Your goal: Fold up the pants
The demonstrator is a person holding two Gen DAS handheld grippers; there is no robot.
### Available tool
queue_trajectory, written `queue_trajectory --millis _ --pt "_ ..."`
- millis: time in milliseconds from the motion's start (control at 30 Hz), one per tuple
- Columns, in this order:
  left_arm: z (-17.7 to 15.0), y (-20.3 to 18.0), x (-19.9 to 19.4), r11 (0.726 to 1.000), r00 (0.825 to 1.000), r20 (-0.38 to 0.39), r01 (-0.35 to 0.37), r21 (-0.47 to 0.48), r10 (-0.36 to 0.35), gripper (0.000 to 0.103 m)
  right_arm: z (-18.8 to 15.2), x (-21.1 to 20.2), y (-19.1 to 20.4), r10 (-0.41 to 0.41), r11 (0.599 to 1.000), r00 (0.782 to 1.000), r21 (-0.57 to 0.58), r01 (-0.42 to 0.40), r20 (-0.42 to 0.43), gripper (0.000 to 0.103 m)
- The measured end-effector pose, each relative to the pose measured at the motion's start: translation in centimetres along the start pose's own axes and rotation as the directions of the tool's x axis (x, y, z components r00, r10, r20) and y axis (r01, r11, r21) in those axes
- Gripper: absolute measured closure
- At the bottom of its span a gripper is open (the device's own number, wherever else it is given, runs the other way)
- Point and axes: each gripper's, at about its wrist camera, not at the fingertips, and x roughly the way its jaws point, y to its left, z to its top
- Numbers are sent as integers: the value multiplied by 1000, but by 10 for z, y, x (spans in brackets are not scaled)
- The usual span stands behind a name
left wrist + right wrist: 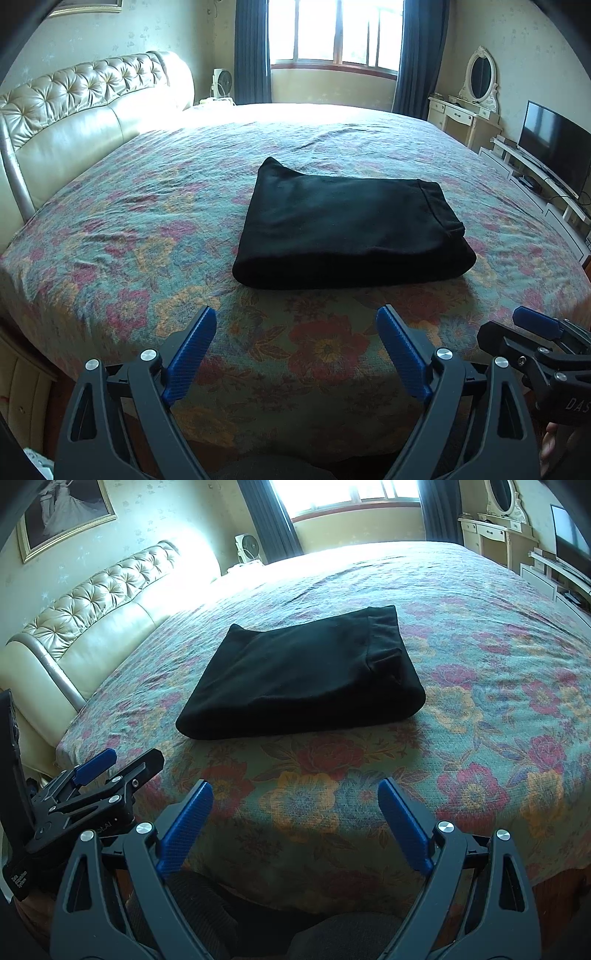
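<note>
Black pants lie folded mid-bed on the floral bedspread; your left tongs and right tongs hang wide open and empty, so just square stray edges.

The right tongs body reads "DAS"; other lettering is too blurred

Folded pants on bed
</note>
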Motion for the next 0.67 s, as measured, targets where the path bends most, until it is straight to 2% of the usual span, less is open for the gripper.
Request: queue_trajectory --millis 33,133,200,333,433,500,667 --pt "-1 0 -2 1000 1000 14 -9 3 9 12 0 0 -1 -1 1000 1000 0 1 -1 12" --pt "-2 -1 -11 1000 998 63 -10 3 10 11 0 2 -3 -1 1000 1000 2 1 -3 12" --pt "0 -1 -13 999 997 55 46 19 -47 11 -1 3 -5 1 1000 1000 5 -1 -7 12" --pt "4 1 -12 999 998 59 27 29 -29 11 -2 3 -6 3 1000 1000 5 -3 -8 12" --pt "3 7 -11 997 997 52 66 -25 -65 11 -1 1 -10 0 1000 1000 10 0 -3 12" --pt "4 9 -12 996 997 51 63 -66 -60 11 -1 0 -13 0 1000 1000 20 0 -2 12" --pt "3 4 -11 999 999 40 31 -42 -30 11 -3 0 -17 -5 1000 1000 28 5 -4 12"
